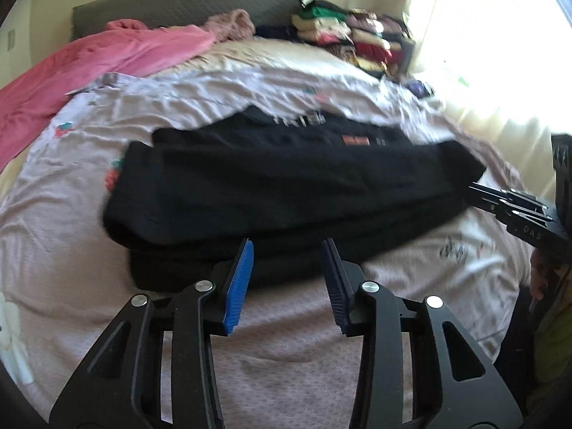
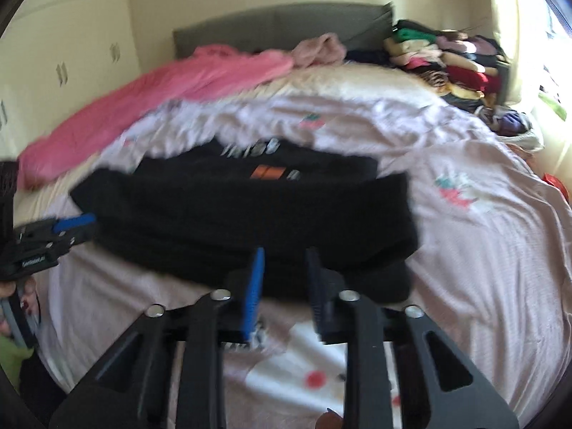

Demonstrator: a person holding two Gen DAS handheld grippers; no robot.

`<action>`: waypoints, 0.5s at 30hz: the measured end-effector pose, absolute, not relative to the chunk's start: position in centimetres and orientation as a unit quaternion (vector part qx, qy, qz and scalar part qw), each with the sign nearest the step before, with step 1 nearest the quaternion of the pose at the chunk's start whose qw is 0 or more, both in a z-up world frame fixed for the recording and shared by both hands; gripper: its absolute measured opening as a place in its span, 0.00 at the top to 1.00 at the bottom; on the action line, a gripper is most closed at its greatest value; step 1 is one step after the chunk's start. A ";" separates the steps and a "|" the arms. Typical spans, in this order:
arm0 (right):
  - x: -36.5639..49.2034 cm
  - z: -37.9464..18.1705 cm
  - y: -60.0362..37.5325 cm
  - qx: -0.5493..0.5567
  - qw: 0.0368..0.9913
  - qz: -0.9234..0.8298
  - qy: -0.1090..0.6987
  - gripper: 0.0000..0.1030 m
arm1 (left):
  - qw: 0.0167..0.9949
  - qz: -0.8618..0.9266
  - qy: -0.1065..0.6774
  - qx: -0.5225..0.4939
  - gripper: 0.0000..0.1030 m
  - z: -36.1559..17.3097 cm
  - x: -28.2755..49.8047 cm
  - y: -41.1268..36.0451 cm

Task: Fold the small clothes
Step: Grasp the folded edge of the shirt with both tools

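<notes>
The left gripper (image 1: 287, 282) sits closest to its camera, its jaws spread with nothing between them, poised just short of the near edge of the black garment (image 1: 279, 186). The right gripper (image 2: 284, 289) is likewise spread and grips nothing, at the same near edge further along.

The bed (image 1: 293, 357) fills the room, covered in a pale lilac sheet with small printed figures. The black garment lies across the middle of it, folded into a long band, with an orange patch (image 1: 354, 141) and pale lettering showing on the layer behind. A pink garment (image 1: 89, 60) sprawls along the far left side, reaching the dark headboard (image 1: 178, 3). In the far right corner, by the bright window, stands a pile of folded clothes (image 1: 357, 41) in many colours. Both views are blurred.
</notes>
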State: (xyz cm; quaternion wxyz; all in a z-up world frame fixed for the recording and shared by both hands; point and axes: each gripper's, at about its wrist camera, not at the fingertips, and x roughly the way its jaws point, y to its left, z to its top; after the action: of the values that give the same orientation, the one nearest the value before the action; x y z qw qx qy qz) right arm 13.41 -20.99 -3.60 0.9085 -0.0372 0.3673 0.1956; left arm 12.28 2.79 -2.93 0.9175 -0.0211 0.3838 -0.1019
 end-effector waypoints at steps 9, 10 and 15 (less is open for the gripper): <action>14.8 -6.7 -19.3 -0.060 0.897 0.182 0.399 0.81 | 0.914 -0.069 0.399 0.005 0.71 -5.0 13.3 3.1; 15.0 -6.7 -19.3 -0.060 0.898 0.180 0.398 0.81 | 0.915 -0.067 0.397 0.006 0.71 -5.0 13.4 3.1; 17.0 -6.2 -18.9 -0.063 0.901 0.175 0.392 0.81 | 0.918 -0.066 0.391 0.001 0.71 -4.5 14.8 3.8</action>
State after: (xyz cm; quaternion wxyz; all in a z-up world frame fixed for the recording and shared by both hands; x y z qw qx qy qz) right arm 16.97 -18.93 -6.16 0.9010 -0.0635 0.3920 0.1746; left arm 14.77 3.83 -4.54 0.9182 0.0007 0.3906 -0.0662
